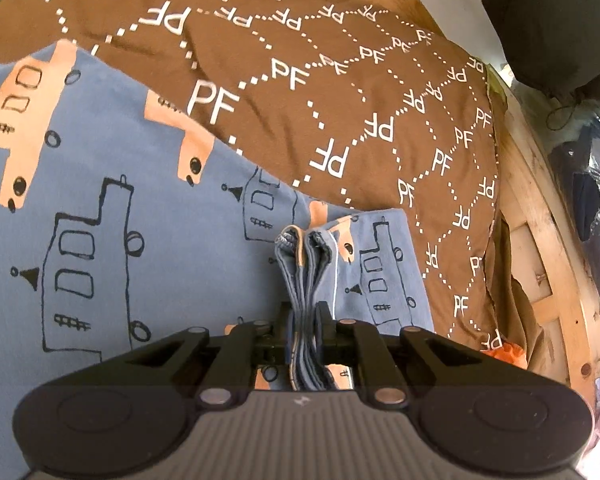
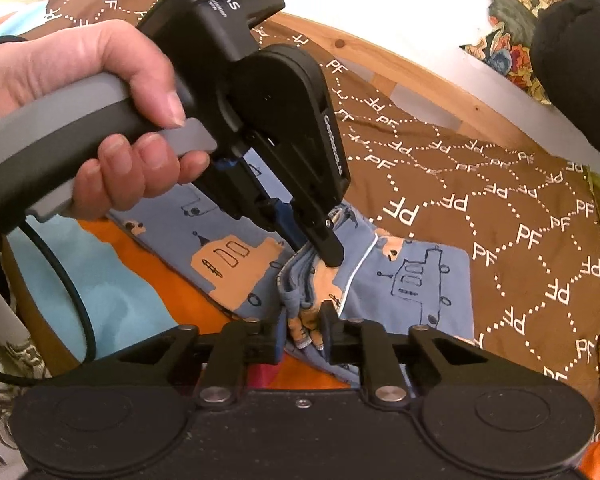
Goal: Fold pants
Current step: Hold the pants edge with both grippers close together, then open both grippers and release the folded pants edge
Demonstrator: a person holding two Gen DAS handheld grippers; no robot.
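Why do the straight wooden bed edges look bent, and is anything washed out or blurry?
Left wrist view: fisheye bows the bed frame; pants are sharp.

Right wrist view: the frame curves likewise, the white wall is overexposed, and the hand looms large.

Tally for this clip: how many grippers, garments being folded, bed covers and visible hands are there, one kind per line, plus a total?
Grippers: 2, the left gripper and the right gripper, both clamped on the fabric
Garments: 1, the blue printed pants
Bed covers: 1, the brown PF-print cover
Hands: 1, the left hand on its gripper handle
Total: 5
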